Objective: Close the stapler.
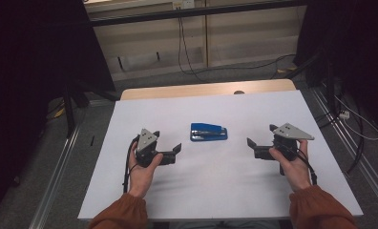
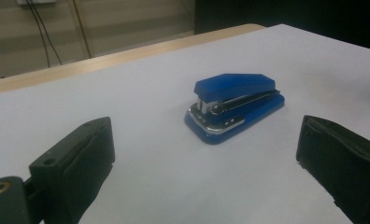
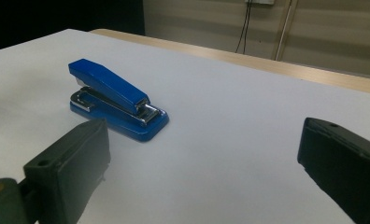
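A blue stapler (image 1: 208, 132) lies flat in the middle of the white table (image 1: 211, 191). My left gripper (image 1: 175, 154) rests on the table to the stapler's left and slightly nearer, held in a hand, its jaws open and empty and pointing right. My right gripper (image 1: 252, 148) mirrors it on the right, open and empty, pointing left. In the left gripper view the stapler (image 2: 234, 105) sits ahead between the two black fingers (image 2: 80, 158), a short gap away. The right gripper view has the stapler (image 3: 115, 98) ahead and to the left, beyond the left finger (image 3: 73, 163).
The table's wooden back edge (image 1: 206, 89) shows beyond the white cover. Metal rails (image 1: 58, 176) run along the floor on both sides. Cables (image 1: 187, 57) hang at the back wall and lie on the floor at right. Dark curtains stand at both far corners.
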